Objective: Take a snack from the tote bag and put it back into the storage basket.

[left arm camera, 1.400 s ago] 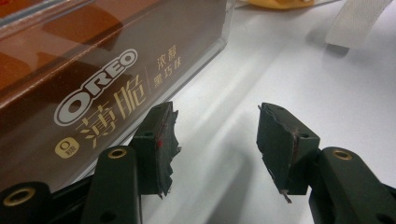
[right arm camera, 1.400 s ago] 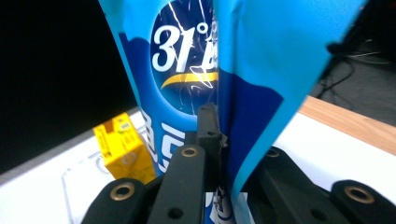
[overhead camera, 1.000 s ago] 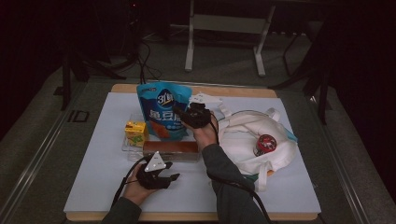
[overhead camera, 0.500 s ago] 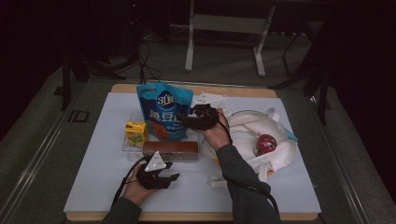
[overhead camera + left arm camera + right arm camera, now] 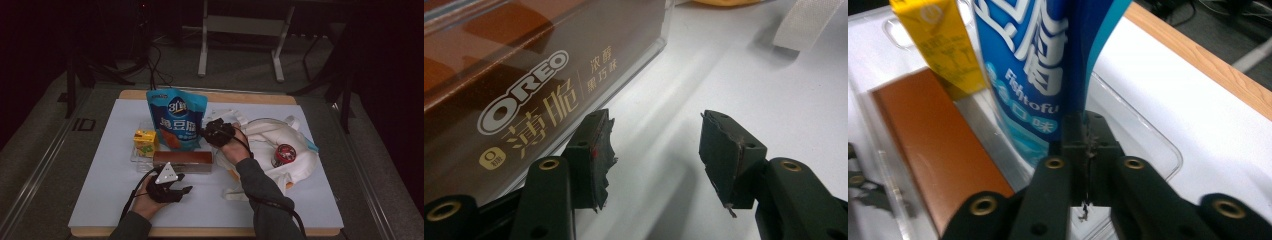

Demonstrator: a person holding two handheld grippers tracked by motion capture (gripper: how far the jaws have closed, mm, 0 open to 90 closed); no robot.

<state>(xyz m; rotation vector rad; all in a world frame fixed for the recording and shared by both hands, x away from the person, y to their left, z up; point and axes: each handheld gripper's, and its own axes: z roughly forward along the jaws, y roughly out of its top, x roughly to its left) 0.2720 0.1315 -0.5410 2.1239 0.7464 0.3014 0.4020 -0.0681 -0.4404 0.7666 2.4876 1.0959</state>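
A tall blue snack bag [image 5: 176, 120] stands upright in a clear plastic tray [image 5: 137, 159]. My right gripper [image 5: 205, 131] is at its right edge. In the right gripper view the jaws [image 5: 1087, 125] have just closed and pinch the side seam of the bag [image 5: 1033, 60]. A brown Oreo box [image 5: 182, 160] lies along the tray's front. My left gripper [image 5: 182, 183] rests on the table just in front of it, open. In the left gripper view nothing is between its pads [image 5: 655, 120], and the Oreo box [image 5: 514, 75] is beside the left jaw.
A yellow juice carton [image 5: 145, 141] stands in the tray left of the bag. A white cloth tote [image 5: 300, 145] with a red round tin [image 5: 285, 154] on it lies at the right. The white sheet [image 5: 100, 200] covers a table with a wooden rim [image 5: 250, 97].
My right forearm has swung to the right while its gripper stayed at the bag's right edge. The left hand and gripper have not moved.
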